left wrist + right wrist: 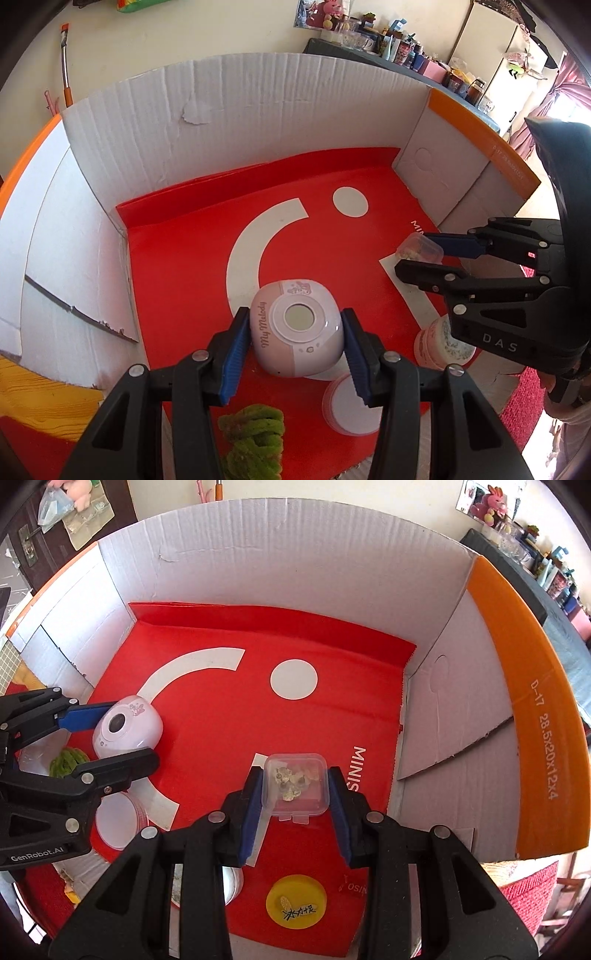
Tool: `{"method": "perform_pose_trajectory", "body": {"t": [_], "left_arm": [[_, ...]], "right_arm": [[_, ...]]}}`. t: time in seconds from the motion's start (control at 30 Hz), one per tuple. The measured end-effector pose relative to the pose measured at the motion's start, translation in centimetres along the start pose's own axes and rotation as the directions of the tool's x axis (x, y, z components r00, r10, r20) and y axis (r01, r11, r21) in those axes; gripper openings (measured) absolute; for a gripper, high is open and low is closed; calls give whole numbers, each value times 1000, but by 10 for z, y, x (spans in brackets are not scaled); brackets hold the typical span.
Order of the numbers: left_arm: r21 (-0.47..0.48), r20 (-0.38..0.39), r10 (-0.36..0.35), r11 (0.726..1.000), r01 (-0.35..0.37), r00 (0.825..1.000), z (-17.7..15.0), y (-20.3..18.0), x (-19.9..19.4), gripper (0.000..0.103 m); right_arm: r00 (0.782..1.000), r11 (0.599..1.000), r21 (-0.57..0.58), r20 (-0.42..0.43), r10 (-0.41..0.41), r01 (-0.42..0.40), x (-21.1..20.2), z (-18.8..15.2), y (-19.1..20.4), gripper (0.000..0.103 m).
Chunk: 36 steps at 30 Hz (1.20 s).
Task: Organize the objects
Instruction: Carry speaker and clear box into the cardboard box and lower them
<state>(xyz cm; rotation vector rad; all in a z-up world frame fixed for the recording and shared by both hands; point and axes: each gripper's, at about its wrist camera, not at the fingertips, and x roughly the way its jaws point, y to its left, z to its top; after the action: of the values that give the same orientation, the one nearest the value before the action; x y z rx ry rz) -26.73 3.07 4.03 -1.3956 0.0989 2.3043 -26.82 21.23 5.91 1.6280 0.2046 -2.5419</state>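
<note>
Cardboard box, red-floored, holds both grasped things: left gripper clamps a pink "My Melody" camera; right gripper pinches a clear lidded case of what look like small trinkets.

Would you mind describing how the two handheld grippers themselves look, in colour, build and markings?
Both are matte black plastic linkages with triangular cut-outs and silver rivet pivots, ending in blue ribbed finger pads. The left gripper bears white "GenRobot.AI" lettering; the right gripper shows "DAS" and a small red light. No cables visible.
</note>
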Motion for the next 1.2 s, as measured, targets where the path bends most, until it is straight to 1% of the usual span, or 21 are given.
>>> {"method": "perform_pose_trajectory", "body": {"t": [0.5, 0.93, 1.07, 1.2], "left_arm": [[30, -6, 31, 999, -31, 999, -3, -1, -3, 51], [30, -8, 35, 999, -34, 999, -2, -4, -1, 51], [42, -8, 45, 998, -45, 999, 0, -8, 0, 51], [32, -8, 38, 999, -37, 999, 0, -8, -1, 51]], "right_arm": [[1000, 1000, -12, 7, -7, 7, -6, -8, 3, 34], [1000, 1000, -13, 14, -3, 3, -14, -18, 6, 34], [1000, 1000, -17, 13, 2, -2, -15, -23, 11, 37], [1000, 1000, -21, 14, 2, -1, -18, -25, 14, 41]]}}
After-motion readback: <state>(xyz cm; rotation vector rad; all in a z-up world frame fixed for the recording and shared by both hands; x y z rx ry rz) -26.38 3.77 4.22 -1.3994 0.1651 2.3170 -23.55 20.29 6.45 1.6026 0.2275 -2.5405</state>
